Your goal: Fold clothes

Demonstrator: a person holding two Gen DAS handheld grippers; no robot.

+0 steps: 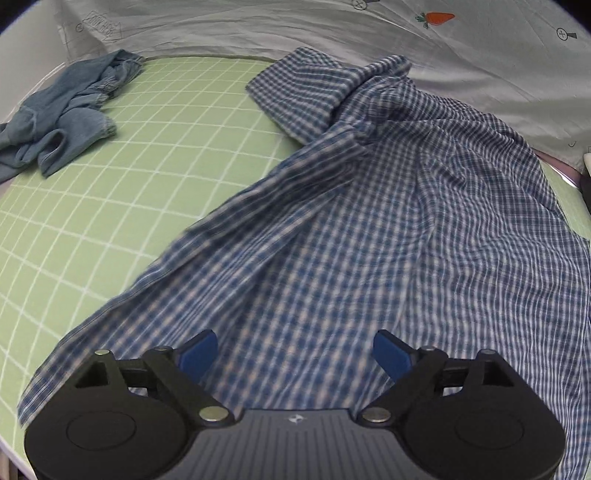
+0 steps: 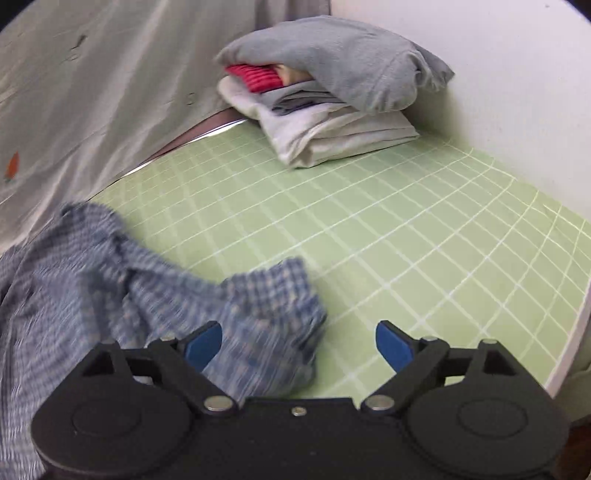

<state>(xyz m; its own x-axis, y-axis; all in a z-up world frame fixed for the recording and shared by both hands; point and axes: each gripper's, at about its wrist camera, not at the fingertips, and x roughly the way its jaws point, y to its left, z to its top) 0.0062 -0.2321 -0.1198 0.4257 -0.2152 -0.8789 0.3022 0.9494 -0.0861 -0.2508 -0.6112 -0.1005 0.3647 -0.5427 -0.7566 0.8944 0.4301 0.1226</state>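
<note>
A blue and white checked shirt lies spread and rumpled on the green grid mat. My left gripper hovers open just above the shirt's near hem, nothing between its blue pads. In the right wrist view the same checked shirt lies at the left, one bunched sleeve end reaching under my right gripper. That gripper is open, with the sleeve cloth below its left pad and bare green mat below its right pad.
A crumpled blue denim garment lies at the mat's far left. A stack of folded clothes topped by a grey one sits at the mat's far corner against a white wall. A grey printed sheet hangs behind the mat.
</note>
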